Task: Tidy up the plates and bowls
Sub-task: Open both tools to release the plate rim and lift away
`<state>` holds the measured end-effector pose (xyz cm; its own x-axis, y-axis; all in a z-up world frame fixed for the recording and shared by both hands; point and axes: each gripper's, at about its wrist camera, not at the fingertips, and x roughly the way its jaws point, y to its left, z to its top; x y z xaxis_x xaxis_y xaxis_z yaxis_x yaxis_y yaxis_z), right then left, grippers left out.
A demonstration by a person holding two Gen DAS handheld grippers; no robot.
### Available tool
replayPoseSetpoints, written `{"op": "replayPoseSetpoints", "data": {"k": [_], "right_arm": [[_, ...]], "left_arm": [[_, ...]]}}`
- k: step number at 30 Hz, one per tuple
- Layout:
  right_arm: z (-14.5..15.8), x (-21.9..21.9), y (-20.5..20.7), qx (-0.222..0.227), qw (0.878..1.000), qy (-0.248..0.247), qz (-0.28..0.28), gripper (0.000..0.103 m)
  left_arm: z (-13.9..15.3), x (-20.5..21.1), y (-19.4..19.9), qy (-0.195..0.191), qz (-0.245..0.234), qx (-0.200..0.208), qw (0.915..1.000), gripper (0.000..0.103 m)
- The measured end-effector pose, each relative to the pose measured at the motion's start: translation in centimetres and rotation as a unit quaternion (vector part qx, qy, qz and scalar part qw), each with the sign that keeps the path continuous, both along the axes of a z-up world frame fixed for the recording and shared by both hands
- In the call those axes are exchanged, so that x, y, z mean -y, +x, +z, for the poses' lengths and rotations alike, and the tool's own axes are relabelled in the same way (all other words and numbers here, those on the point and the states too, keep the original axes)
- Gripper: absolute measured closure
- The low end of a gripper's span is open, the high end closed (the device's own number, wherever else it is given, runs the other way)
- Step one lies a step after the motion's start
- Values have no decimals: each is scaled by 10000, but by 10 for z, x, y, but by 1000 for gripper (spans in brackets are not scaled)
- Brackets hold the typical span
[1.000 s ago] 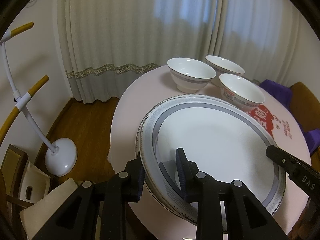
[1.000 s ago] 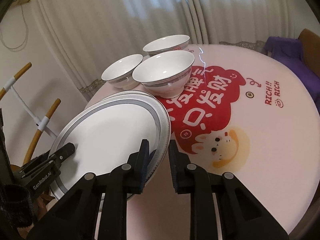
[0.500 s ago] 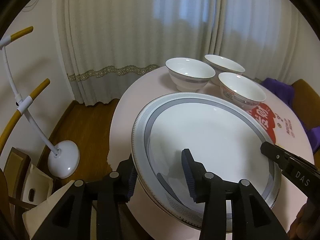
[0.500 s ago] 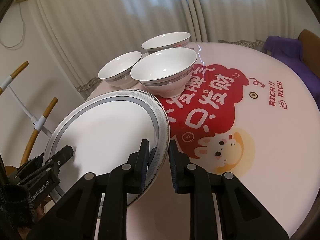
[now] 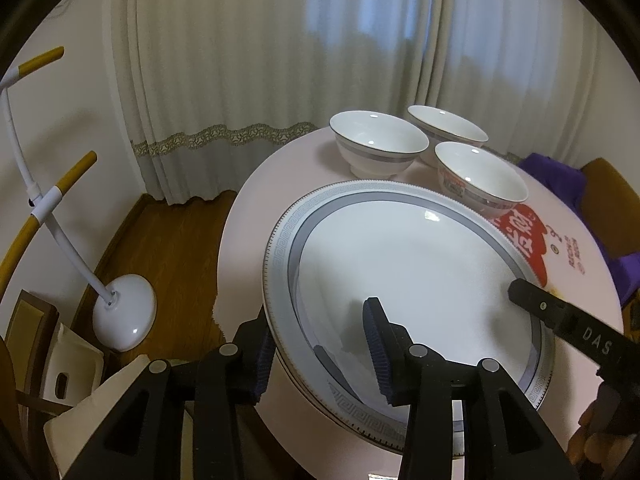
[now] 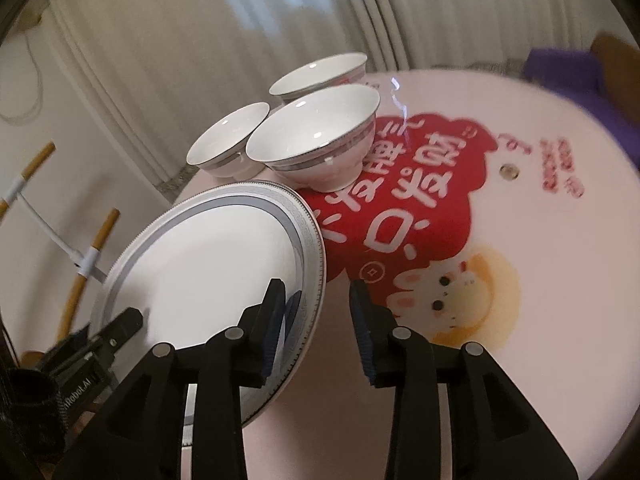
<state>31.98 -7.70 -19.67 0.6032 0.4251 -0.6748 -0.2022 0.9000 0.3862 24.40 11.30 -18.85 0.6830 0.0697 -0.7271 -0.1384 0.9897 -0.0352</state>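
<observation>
Left wrist view first, from its left side: a white lamp (image 5: 120,320) with yellow-tipped arms stands on the wood floor (image 5: 176,248) below the curtain (image 5: 280,60). Low in the frame is my left gripper (image 5: 320,344). Its jaws have just been opening and now stand apart, one finger below the plate's near rim and the other above the plate's well. The rim sits between the pads, and I see a gap on the upper side, so the pads are not pinching it. The plate (image 5: 400,264) lies on the round pink table (image 5: 248,216), close to the table's left edge. Beyond it three bowls (image 5: 378,146) sit upright in a tight cluster near the far edge. At the right, my right gripper's black finger reaches over the plate's opposite rim, and a purple cloth (image 5: 556,176) lies off past the table.

Right wrist view, again left to right: the lamp (image 6: 80,256), then my left gripper (image 6: 116,330) at the plate's far rim. The plate (image 6: 208,256) looks tilted here. My right gripper (image 6: 316,304) has just been opening too; its left finger lies over the plate's rim band, its right finger (image 6: 360,320) stands clear over the red print (image 6: 420,184) on the table (image 6: 520,340), with the rim between them and not clamped. The bowls (image 6: 316,136) stand just beyond the plate.
</observation>
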Motion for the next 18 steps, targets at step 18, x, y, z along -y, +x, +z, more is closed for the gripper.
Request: {"op": "replayPoseSetpoints", "data": {"k": [18], "right_arm": [[-2,-3,9,-91,9993,285,218,78]], "left_arm": [[-1,-6,6,11,120,-92,9999,57]]}}
